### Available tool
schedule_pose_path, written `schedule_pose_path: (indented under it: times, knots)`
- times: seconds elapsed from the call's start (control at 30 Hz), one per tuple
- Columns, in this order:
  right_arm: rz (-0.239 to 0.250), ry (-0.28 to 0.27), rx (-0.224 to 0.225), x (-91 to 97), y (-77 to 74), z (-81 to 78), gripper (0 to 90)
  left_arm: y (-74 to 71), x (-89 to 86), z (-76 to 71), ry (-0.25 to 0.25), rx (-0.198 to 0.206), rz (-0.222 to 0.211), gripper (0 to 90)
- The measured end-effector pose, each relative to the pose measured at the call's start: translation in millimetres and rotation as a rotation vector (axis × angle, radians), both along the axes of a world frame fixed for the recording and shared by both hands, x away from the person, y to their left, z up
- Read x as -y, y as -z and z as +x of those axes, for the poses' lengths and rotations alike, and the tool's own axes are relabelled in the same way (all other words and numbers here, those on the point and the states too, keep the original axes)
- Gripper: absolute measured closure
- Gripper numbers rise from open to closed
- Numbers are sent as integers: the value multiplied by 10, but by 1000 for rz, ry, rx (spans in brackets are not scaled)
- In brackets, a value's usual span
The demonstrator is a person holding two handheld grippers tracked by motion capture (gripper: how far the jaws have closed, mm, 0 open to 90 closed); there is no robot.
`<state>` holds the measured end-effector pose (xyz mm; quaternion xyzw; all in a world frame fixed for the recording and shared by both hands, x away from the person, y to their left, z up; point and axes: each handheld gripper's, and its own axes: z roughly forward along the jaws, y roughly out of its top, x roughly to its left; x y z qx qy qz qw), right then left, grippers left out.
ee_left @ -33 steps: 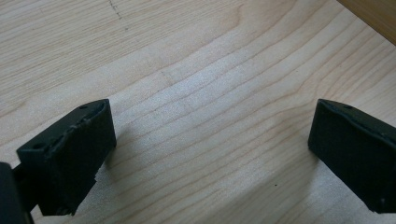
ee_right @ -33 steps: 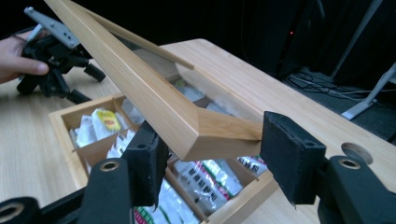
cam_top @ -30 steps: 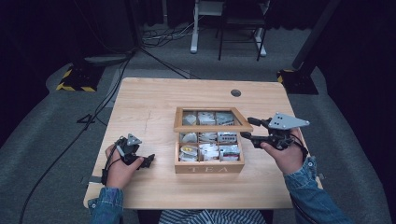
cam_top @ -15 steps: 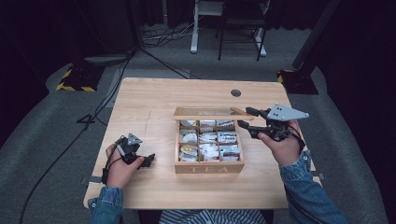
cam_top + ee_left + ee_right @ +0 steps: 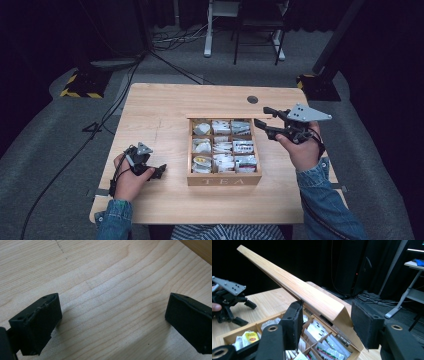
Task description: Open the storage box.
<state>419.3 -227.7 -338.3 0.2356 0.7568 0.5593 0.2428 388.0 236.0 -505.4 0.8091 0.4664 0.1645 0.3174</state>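
Overall light: the table (image 5: 165, 120) is evenly lit from above; the floor and room around it fall off into near black.
Shadows: soft and short; in the left gripper view each jaw casts a faint grey shadow on the wood.
Glare: none strong; the tea box lid (image 5: 294, 287) shows a mild sheen along its edge.
Sharpness: the high view is soft and grainy; tea bags (image 5: 225, 147) blur into pale patches.
Focus: in the right gripper view the near jaws are slightly soft and the dark background is murky.

Dark studio-like lab: black curtains (image 5: 50, 45), floor cables (image 5: 170, 37), hazard-taped stand base (image 5: 80, 85), lone wooden table (image 5: 165, 105).
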Motion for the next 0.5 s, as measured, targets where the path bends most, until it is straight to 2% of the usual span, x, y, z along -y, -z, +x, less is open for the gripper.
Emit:
schedule_pose_path:
  times: [0.17,0.5]
  knots:
    - [25,9,1,0,-26,59,449,0,2,-2,-4,2,1,13]
    - [34,4,0,15,-36,91,459,-4,-4,-22,-14,6,-3,36]
